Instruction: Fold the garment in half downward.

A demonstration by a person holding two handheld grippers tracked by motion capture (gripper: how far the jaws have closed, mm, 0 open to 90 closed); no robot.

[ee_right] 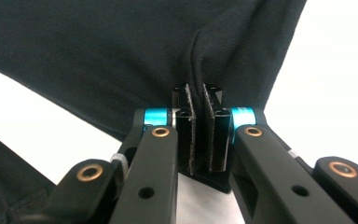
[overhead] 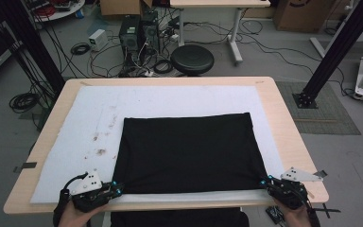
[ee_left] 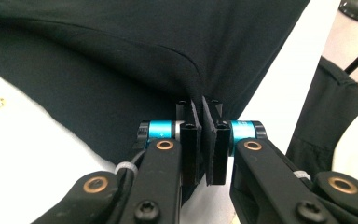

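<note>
Both grippers, left gripper (overhead: 116, 187) and right gripper (overhead: 266, 182), clamped on near corners of flat black fabric sheet (overhead: 186, 153), lower centre, on white foam mat (overhead: 90, 123).
Thin bite at hems; uneven pull could slip a corner, bunch cloth.

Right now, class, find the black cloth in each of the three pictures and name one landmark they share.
High view: the black cloth lies flat on the white mat, centre to near edge, both near corners pinched.
Left gripper view: it spans the top, its corner bunched between the shut jaws of the left gripper.
Right gripper view: likewise across the top, clamped by the right gripper.
Shared landmark: the white mat.
</note>
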